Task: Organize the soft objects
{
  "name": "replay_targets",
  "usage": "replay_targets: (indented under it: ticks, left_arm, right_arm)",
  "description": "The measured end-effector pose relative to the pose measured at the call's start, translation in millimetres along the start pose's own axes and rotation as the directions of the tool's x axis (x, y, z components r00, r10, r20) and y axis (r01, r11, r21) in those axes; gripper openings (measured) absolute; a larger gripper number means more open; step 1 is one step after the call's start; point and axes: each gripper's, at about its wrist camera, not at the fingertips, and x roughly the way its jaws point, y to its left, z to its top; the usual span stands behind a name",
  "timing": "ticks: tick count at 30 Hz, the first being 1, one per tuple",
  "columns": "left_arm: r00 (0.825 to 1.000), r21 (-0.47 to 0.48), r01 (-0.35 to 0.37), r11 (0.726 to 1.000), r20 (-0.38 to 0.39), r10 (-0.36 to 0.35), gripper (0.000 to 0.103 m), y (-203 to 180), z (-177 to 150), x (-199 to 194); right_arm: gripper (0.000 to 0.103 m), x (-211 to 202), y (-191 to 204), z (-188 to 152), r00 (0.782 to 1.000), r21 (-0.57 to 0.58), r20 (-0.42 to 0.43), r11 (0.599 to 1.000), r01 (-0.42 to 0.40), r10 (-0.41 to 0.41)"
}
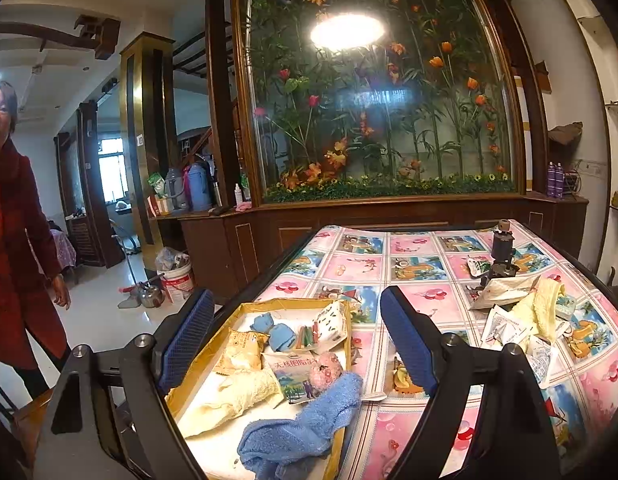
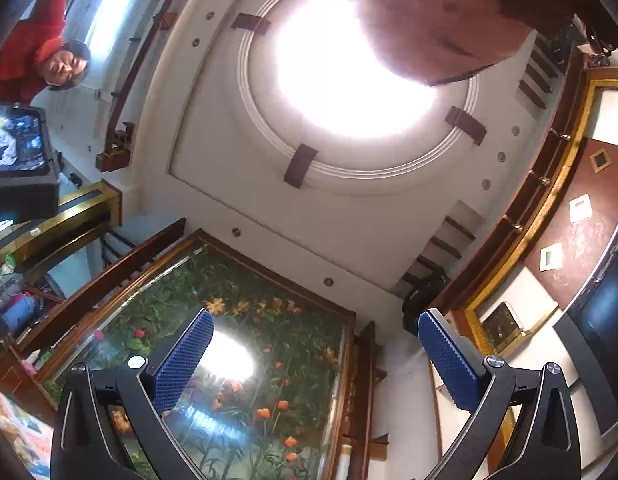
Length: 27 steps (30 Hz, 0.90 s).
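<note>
Holding my left hand-held gripper (image 1: 297, 340) spread wide and empty, I see its two blue pads low in the frame, above the gold-rimmed tray (image 1: 287, 303) at lower centre. In the tray I count one blue towel (image 1: 305, 424) draped over the near right rim, one cream cloth (image 1: 233, 400) left of it, one pink ball-like lump (image 1: 327, 372) resting on a printed packet (image 1: 291, 376), one yellow snack bag (image 1: 241, 354), two small blue soft pieces (image 1: 271, 332), a bundle of coloured sticks (image 1: 307, 336) and one white packet (image 1: 333, 326). The tray sits on the bench (image 1: 413, 268), which is covered by a pink and blue patterned cloth. At the right of the frame a loose heap lies on the bench: one pale yellow cloth (image 1: 543, 308) among several white sachets (image 1: 505, 326), too crumpled to count. Just beyond it stands one dark upright device (image 1: 503, 252). One person in a red coat (image 1: 17, 248) stands at the left edge.

My right hand-held gripper (image 2: 317, 364) is likewise spread and empty, its two blue pads at the bottom of the frame, pointing up at one round ceiling light (image 2: 349, 68). A framed flower panel (image 2: 245, 360) fills the lower centre.
</note>
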Motion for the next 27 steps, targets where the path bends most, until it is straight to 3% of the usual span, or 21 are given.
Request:
replay_targets:
  ticks: [3,5,8,10,12,17,27]
  left_arm:
    - [0.99,0.028,-0.115,0.993,0.088,0.112,0.086,-6.1,-1.9,-9.3]
    - [0.969,0.047,-0.192,0.98,0.166,0.181,0.088,-10.3,-2.3,-17.6]
    - [0.93,0.046,-0.271,0.961,0.27,0.249,0.103,-14.0,-3.8,-29.8]
    - [0.901,0.046,-0.302,0.952,0.341,0.27,0.103,-17.0,-6.9,-36.5]
    - [0.888,0.069,-0.319,0.945,0.371,0.273,0.103,-21.4,-9.4,-36.9]
    - [0.906,0.11,-0.297,0.948,0.347,0.244,0.103,-24.7,-10.6,-29.5]
    - [0.936,0.045,-0.257,0.965,0.259,0.237,0.103,-12.1,-10.4,-22.3]
  right_arm:
    - [0.103,-6.4,1.3,-0.5,0.998,-0.008,-0.043,0.999,-0.04,0.039]
    - [0.103,-5.9,-4.7,3.5,0.994,-0.011,-0.085,0.997,-0.07,0.069]
    - [0.103,-2.7,-5.1,5.8,0.986,-0.002,-0.14,0.995,-0.096,0.095]
    - [0.103,-1.5,-2.8,2.6,0.98,0.008,-0.166,0.994,-0.108,0.108]
    - [0.103,1.5,1.6,-4.8,0.971,0.004,-0.2,0.991,-0.137,0.135]
    - [0.103,6.1,8.6,-22.5,0.953,-0.017,-0.243,0.982,-0.19,0.18]
    - [0.103,12.0,23.8,-41.8,0.924,-0.037,-0.306,0.967,-0.252,0.229]
